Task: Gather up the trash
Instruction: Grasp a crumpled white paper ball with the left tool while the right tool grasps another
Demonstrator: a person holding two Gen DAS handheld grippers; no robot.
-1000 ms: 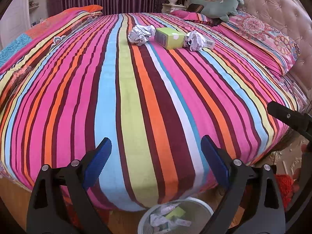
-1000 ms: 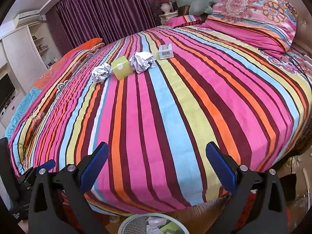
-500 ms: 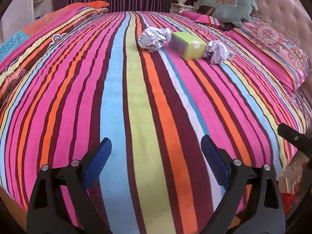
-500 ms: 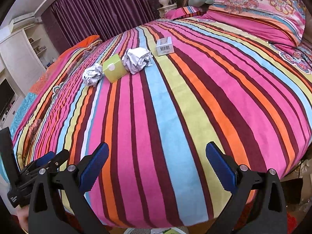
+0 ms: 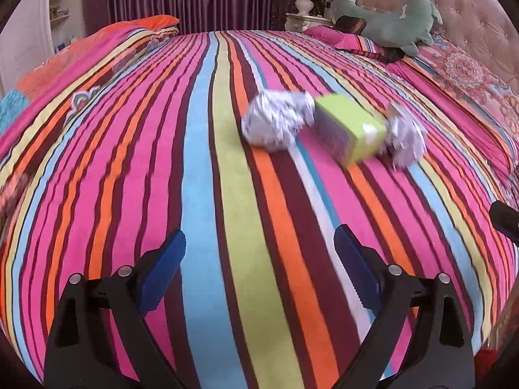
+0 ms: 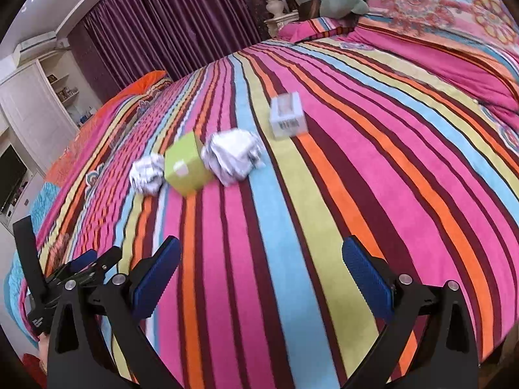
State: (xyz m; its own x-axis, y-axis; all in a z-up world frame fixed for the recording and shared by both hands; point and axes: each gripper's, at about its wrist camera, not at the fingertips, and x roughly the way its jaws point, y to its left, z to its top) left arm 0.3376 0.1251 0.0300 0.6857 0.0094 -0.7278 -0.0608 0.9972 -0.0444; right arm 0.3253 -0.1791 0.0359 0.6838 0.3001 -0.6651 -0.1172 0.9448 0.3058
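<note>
The striped bed (image 6: 324, 227) carries all the trash near its middle, toward the headboard side: green box (image 6: 186, 168), two paper wads (image 6: 233, 157) (image 6: 147, 173), small white box (image 6: 287, 118). Nothing here is collected yet. Left gripper (image 5: 259, 275) and right gripper (image 6: 261, 278) hover spread and empty, well short of them.

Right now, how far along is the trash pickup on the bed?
Nothing looks collected in these views. In hand: nothing; left gripper and right gripper are both open and empty over the striped bedspread. Left: two crumpled paper balls, the green box and the small white box.
</note>
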